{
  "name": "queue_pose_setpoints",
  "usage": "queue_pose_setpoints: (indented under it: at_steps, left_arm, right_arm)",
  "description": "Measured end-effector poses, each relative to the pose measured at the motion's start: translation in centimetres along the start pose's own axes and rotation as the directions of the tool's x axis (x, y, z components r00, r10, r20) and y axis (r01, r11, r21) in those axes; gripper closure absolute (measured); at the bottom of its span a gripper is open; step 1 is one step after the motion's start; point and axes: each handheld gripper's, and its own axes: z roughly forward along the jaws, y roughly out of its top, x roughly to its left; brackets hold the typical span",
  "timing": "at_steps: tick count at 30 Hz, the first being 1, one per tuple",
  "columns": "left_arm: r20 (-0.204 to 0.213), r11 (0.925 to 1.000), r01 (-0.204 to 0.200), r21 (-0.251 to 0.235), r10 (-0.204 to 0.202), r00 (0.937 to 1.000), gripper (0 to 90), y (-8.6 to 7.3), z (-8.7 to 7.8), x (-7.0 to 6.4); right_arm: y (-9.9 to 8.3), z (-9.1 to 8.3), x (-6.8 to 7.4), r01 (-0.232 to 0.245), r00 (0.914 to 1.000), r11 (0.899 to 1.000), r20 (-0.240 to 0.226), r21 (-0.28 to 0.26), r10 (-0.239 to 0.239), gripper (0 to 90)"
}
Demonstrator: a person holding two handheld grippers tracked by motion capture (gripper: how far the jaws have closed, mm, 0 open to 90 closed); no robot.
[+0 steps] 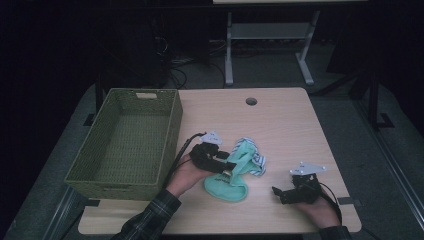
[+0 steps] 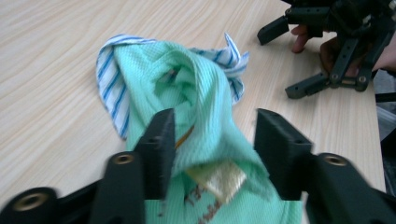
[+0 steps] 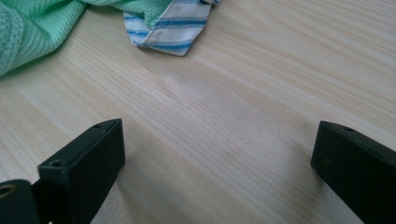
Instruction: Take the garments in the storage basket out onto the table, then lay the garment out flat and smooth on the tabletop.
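The left gripper (image 2: pixel 212 130) has its jaws apart astride a crumpled mint-green knit cloth (image 2: pixel 196 93), which lies mid-worktop on a blue-striped white fabric (image 2: pixel 109 70). The right gripper (image 1: pixel 290 192), jaws wide and empty, rests nearby on the pale wooden worktop (image 3: pixel 233 102).

A basket (image 1: pixel 125 145) stands on the left part of the table (image 1: pixel 280 120). Just right of it, the left gripper (image 1: pixel 220 162) sits on a bunched cloth (image 1: pixel 239 167) near the table's middle. The right gripper (image 1: pixel 292 192) lies well apart at the front right.
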Motion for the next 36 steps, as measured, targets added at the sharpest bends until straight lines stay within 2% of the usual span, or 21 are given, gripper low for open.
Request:
queue_pose_setpoints:
  at_steps: [4,5,6,7,8,9,10,12,14,19,22,25,30,31,32,33,36]
  left_arm:
    - [-0.015,1.0,-0.004,0.004,0.004,0.9999,66.8,-0.5,-0.7,-0.4]
    - [-0.028,1.0,-0.003,0.002,0.003,0.9996,66.8,-0.7,-1.0,-0.6]
    - [-0.047,1.0,-0.003,0.009,0.003,0.9989,74.6,-1.1,-1.3,-0.8]
    - [-0.047,1.0,-0.003,0.009,0.003,0.9989,78.9,-1.1,-1.3,-0.8]
    - [-0.052,0.9999,0.008,0.015,-0.007,0.9986,83.5,-1.4,-1.5,-0.9]
    - [-0.052,0.9997,0.011,0.022,-0.01,0.9986,83.5,-1.6,-1.6,-1.0]
    - [-0.063,0.9989,0.025,0.041,-0.022,0.9978,89.6,-2.2,-1.6,-1.2]
    - [-0.072,0.9983,0.029,0.05,-0.025,0.9971,89.6,-2.4,-1.5,-1.4]
    - [-0.086,0.9952,0.023,0.095,-0.015,0.9961,89.7,-3.0,-1.5,-1.8]
    - [-0.095,0.9922,0.022,0.123,-0.011,0.9954,89.6,-3.8,-1.1,-2.3]
    - [-0.11,0.985,0.016,0.172,0.003,0.994,89.6,-4.7,-0.4,-2.5]
    - [-0.119,0.9814,0.008,0.192,0.015,0.9927,89.6,-4.9,-0.3,-2.4]
    - [-0.115,0.9757,0.016,0.219,0.01,0.9934,89.6,-5.4,0.3,-2.3]
    - [-0.116,0.9744,0.01,0.225,0.017,0.9932,89.6,-5.5,0.4,-2.3]
    - [-0.122,0.9766,0.027,0.213,-0.001,0.9926,89.6,-5.5,0.6,-2.4]
    - [-0.12,0.9709,0.008,0.239,0.021,0.9926,89.6,-5.6,0.6,-2.3]
    - [-0.126,0.9702,0.011,0.242,0.02,0.9918,89.7,-5.7,0.9,-2.4]
  right_arm:
    - [0.0,0.0,0.0,-0.002,1.0,1.0,-0.001,0.001,0.002,2.4]
    - [0.0,0.0,0.0,-0.002,1.0,1.0,-0.001,0.001,0.002,2.4]
    - [0.0,0.0,0.0,-0.001,1.0,1.0,-0.001,0.001,0.001,2.4]
    - [0.0,0.0,0.0,-0.001,1.0,1.0,-0.001,0.001,0.001,2.4]
    - [0.0,0.0,0.0,-0.002,1.0,1.0,-0.001,0.001,0.002,2.4]
    - [0.0,0.0,0.0,-0.002,1.0,1.0,-0.001,0.001,0.002,2.4]
    - [0.0,0.0,0.0,-0.001,1.0,1.0,-0.001,0.001,0.001,2.4]
    - [0.0,0.0,0.0,-0.002,1.0,1.0,-0.001,0.001,0.002,2.4]
    - [0.0,0.0,0.0,-0.001,1.0,1.0,-0.001,0.001,0.001,2.4]
    - [0.0,0.0,0.0,-0.002,1.0,1.0,-0.001,0.001,0.002,2.4]
    - [0.0,0.0,0.0,-0.004,1.0,1.0,0.002,0.001,0.004,2.4]
    - [0.0,0.0,0.1,-0.008,1.0,1.0,0.006,0.003,0.008,2.4]
    - [0.1,0.0,0.1,-0.001,1.0,1.0,0.001,0.002,0.001,2.9]
    - [0.3,0.0,0.1,0.001,1.0,1.0,-0.003,0.012,-0.001,8.7]
    - [0.3,0.0,0.1,0.001,1.0,1.0,-0.003,0.012,-0.001,8.7]
    - [0.5,-0.1,0.2,0.002,0.9999,1.0,-0.01,0.018,-0.002,12.2]
    - [1.0,-0.7,0.3,0.0,0.9995,1.0,-0.031,-0.003,0.0,14.4]
